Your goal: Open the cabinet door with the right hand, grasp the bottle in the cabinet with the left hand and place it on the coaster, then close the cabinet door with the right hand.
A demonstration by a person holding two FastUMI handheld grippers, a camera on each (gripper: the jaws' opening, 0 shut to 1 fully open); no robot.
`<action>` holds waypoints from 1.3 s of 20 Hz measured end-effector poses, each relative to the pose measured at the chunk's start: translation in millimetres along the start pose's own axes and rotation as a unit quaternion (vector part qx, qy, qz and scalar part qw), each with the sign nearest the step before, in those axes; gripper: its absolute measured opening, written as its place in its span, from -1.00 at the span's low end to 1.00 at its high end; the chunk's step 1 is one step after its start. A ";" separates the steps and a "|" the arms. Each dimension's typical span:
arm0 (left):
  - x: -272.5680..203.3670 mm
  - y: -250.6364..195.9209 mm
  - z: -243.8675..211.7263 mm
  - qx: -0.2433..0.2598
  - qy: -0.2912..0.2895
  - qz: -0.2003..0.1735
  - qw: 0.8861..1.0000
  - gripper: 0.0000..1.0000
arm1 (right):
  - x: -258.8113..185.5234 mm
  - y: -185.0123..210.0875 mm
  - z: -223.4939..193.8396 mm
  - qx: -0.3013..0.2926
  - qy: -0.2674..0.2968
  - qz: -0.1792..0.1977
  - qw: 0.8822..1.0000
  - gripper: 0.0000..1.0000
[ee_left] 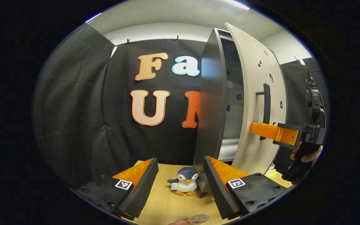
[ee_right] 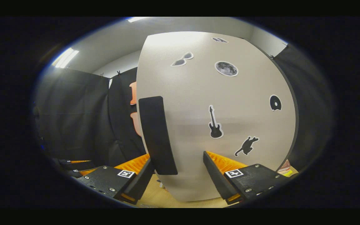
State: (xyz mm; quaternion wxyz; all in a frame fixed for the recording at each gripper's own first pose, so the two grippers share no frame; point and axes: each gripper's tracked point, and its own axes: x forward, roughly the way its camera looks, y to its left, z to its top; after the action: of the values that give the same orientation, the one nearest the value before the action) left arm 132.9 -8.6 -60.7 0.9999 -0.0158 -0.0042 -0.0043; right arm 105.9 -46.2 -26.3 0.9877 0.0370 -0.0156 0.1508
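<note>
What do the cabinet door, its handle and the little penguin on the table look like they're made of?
Cabinet door: likely laminated or painted board, matte pale grey, flat with dark edging. Handle: matte black bar, plastic or coated metal, hard to tell. Penguin: plush fabric, soft fuzzy surface with a sewn tag. Table: light wood-grain finish, possibly laminate.

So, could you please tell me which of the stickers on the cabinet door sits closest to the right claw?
The cat sticker, lowest on the cabinet door, just above the right claw; the guitar sticker, disc, moon and sunglasses sit higher.
</note>
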 end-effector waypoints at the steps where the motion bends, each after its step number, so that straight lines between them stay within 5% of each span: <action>1: 4.9 1.1 -0.1 -0.001 0.000 0.000 1.000 0.90 | 0.2 0.8 -0.6 0.000 -0.001 -0.004 1.000 0.80; 19: 54.3 -15.4 -10.0 -0.008 0.017 -0.040 0.999 0.90 | 7.7 0.8 -4.3 -0.028 -0.008 -0.054 0.998 0.84; 26: 15.1 -38.3 6.3 -0.001 0.008 -0.027 1.000 0.97 | -77.2 -9.4 15.9 -0.035 -0.006 -0.055 0.998 0.89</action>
State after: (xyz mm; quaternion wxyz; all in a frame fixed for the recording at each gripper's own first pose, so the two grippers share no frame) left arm 147.6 -46.9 -53.1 0.9994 -0.0171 0.0030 -0.0314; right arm 34.8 -79.4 -14.3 0.9951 0.0045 -0.0250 0.0953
